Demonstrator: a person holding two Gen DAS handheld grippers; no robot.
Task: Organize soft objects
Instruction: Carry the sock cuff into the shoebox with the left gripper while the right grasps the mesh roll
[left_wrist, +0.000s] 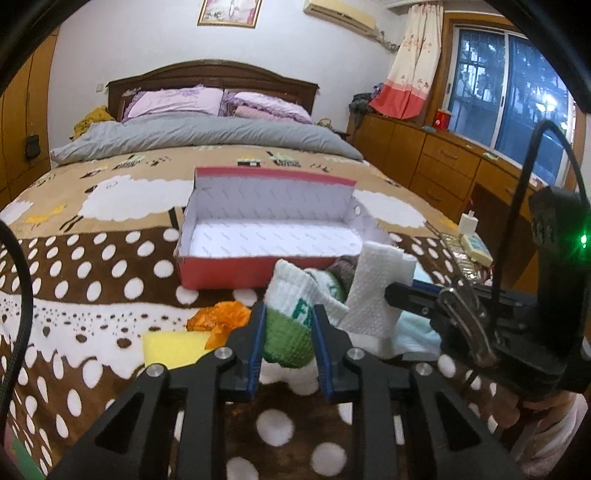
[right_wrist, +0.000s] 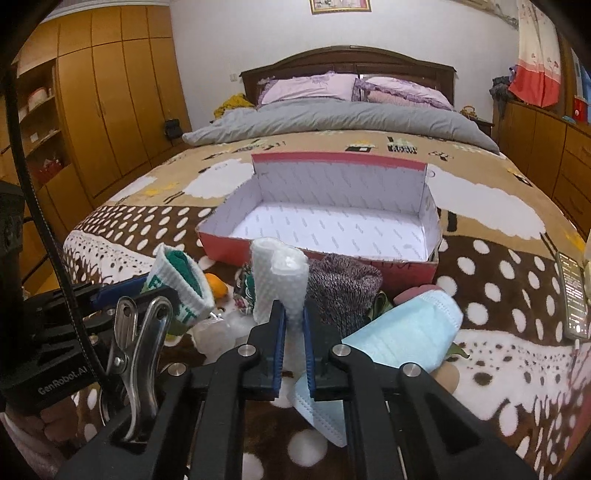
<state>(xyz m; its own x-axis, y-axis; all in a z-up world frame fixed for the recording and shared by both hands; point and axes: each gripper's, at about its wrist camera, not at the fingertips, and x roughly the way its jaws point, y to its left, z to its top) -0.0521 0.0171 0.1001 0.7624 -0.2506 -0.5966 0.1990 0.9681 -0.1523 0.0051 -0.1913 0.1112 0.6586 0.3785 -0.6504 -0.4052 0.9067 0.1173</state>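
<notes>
**Soft items on the bed, one in each gripper**

Left wrist view: The left gripper (left_wrist: 289, 321) is clamped on a white and green sock (left_wrist: 295, 314), its blue pads pressing both sides of the green part. Just right of the sock stands a white cloth (left_wrist: 373, 291), with the right gripper's finger reaching it from the right. A yellow sponge (left_wrist: 171, 349) and an orange wrapper (left_wrist: 218, 317) lie to the left on the dotted blanket (left_wrist: 92, 295). A red box (left_wrist: 225, 271), open with a white lining, sits beyond them.

Right wrist view: The right gripper (right_wrist: 293, 325) is closed tight on the rolled white cloth (right_wrist: 279, 284), which stands upright between its pads. A speckled grey sock (right_wrist: 343, 291) lies just right of it, and a light blue face mask (right_wrist: 402, 336) lies nearer. The white and green sock (right_wrist: 181, 284) is at the left, held by the left gripper. The red box (right_wrist: 314, 258) sits behind the pile.
</notes>
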